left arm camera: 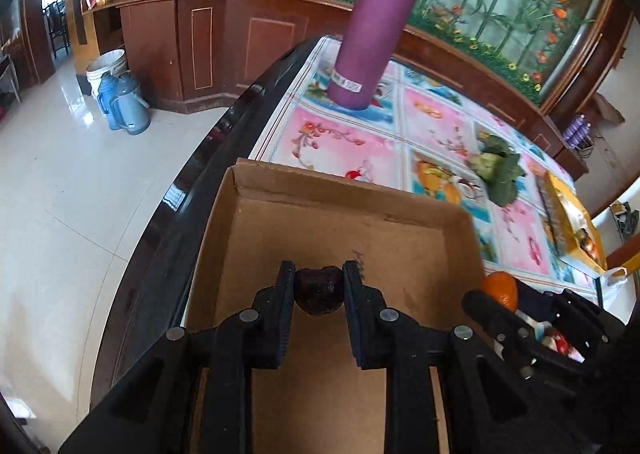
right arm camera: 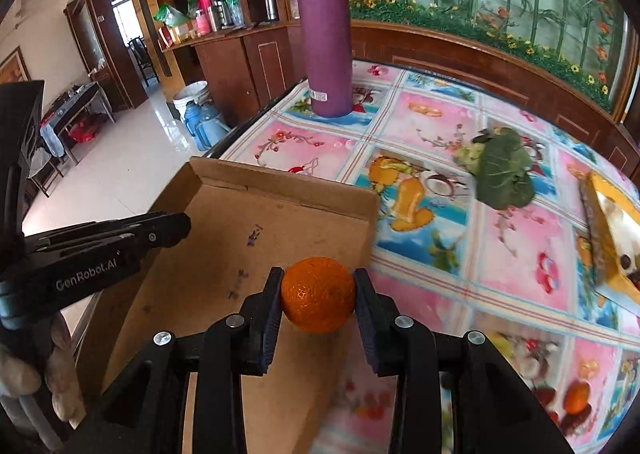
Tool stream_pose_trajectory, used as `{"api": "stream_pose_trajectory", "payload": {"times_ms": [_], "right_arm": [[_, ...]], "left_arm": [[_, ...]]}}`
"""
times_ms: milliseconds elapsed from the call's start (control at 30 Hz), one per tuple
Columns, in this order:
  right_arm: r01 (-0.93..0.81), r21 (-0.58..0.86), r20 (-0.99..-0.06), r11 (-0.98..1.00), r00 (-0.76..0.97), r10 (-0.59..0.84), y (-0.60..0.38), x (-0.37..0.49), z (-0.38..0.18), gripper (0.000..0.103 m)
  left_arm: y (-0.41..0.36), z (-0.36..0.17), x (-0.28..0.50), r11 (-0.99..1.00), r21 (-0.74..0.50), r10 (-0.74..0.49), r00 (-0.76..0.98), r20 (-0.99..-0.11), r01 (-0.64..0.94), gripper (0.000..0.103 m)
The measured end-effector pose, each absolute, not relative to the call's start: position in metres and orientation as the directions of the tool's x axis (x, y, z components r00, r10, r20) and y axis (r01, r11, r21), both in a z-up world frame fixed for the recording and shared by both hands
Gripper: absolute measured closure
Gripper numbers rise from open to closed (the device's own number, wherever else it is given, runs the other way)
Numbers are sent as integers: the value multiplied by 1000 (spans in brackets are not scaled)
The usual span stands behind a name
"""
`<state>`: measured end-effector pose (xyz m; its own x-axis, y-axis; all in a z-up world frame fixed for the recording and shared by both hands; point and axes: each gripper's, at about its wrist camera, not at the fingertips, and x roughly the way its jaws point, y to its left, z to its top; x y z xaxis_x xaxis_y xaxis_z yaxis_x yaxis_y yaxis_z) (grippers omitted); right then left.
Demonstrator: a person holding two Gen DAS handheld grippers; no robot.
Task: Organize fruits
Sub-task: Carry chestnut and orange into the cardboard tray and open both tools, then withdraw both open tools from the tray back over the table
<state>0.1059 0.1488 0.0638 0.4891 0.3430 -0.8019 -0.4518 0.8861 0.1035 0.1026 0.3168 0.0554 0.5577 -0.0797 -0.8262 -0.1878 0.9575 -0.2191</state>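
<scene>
Orange point(right arm camera: 318, 295) sits clamped in the right gripper point(right arm camera: 319, 296) over the box's point(right arm camera: 224, 250) 3 o'clock wall; the left gripper point(left arm camera: 319, 290) pinches a dark fruit point(left arm camera: 319, 291) above the box floor.

A tall purple cylinder point(right arm camera: 326, 40) stands upright at the far end of the table, on a tablecloth point(right arm camera: 520, 238) patterned in pink and blue squares. Farther right on the cloth lies a leafy green vegetable point(right arm camera: 502, 170), possibly a cabbage or broccoli head, and near the right edge a yellow box point(right arm camera: 612, 230) sits blurred. On the floor to the far left, blue thermos jugs point(left arm camera: 124, 102) stand just beside a white bucket point(left arm camera: 105, 66), below a wooden cabinet point(left arm camera: 208, 46).
</scene>
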Motion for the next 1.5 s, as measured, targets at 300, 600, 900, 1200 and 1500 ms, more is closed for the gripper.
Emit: {"api": "stream_pose_trajectory", "payload": {"times_ms": [300, 600, 900, 1200, 1500], "right_arm": [[-470, 89, -829, 878, 454, 327, 178, 139, 31, 65], [-442, 120, -777, 889, 516, 361, 160, 133, 55, 37], [-416, 127, -717, 901, 589, 373, 80, 65, 91, 36], [-269, 150, -695, 951, 655, 295, -45, -3, 99, 31], [-95, 158, -735, 983, 653, 181, -143, -32, 73, 31]], "left_arm": [[323, 33, 136, 954, -209, -64, 535, -842, -216, 76], [316, 48, 110, 943, -246, -72, 583, -809, -226, 57], [268, 37, 48, 988, -81, 12, 587, -810, -131, 43], [290, 43, 17, 984, -51, 65, 608, -791, -171, 43], [263, 88, -23, 986, -120, -2, 701, -714, -119, 35]]}}
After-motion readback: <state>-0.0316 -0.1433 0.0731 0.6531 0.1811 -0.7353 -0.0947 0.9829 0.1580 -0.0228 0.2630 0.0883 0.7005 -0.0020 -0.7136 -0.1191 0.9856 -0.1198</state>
